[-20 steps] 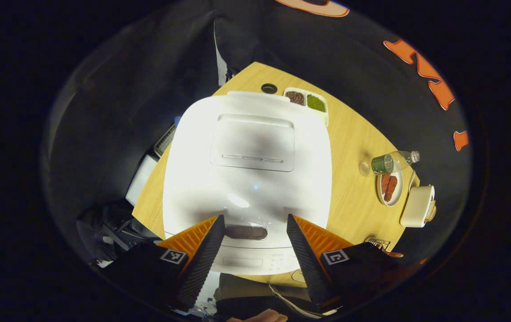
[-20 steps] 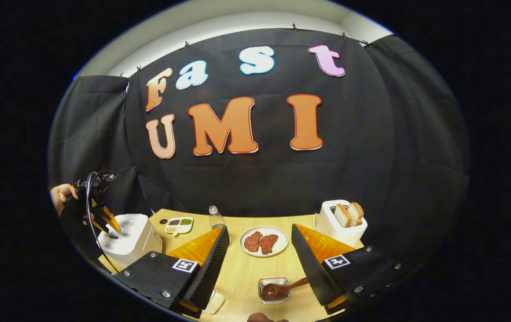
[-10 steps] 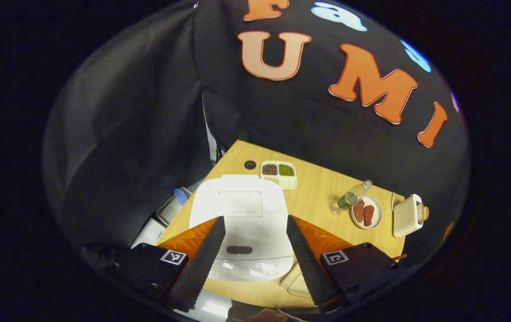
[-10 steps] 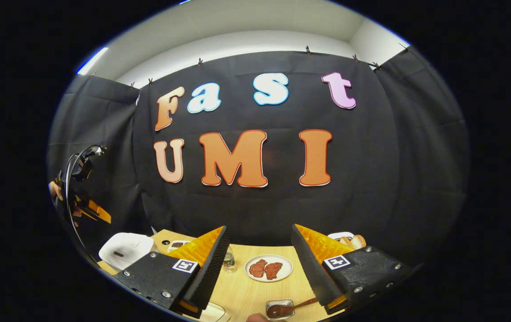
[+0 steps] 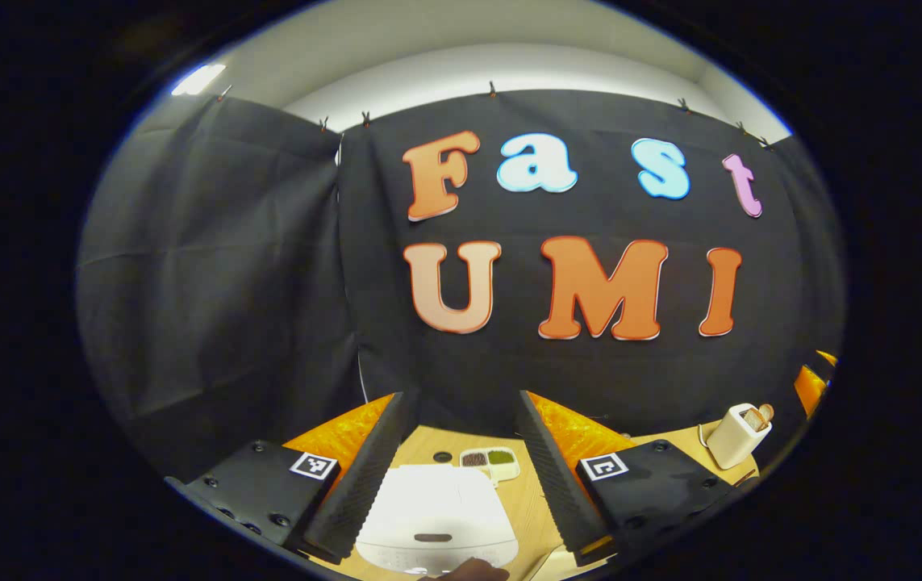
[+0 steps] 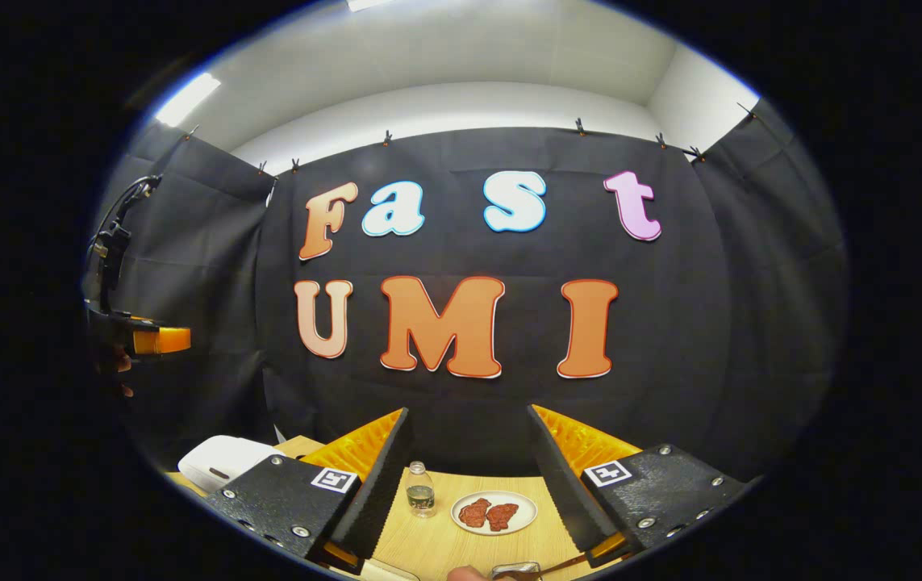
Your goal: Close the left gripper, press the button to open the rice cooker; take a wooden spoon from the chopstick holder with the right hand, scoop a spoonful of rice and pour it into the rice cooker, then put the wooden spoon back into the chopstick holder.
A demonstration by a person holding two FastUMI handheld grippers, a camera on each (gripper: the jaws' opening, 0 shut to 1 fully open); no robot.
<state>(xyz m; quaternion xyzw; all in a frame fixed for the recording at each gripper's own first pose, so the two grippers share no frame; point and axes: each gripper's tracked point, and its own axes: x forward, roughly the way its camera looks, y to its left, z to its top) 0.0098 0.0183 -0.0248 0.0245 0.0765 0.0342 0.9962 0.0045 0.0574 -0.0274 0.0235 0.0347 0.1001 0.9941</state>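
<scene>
Both grippers are up high, facing the booth wall. The left gripper (image 5: 458,468) has its fingers spread wide with nothing between them; below it the white cooker (image 5: 436,524) sits on the table (image 5: 527,504), lid down. Just beyond the cooker lies a divided tray (image 5: 490,461), and far right stands a toaster (image 5: 739,436). The right gripper (image 6: 469,484) is wide open too, holding nothing, above a bottle (image 6: 420,491) and a plate (image 6: 494,513). The spoon (image 6: 553,564) pokes in at the near edge.
</scene>
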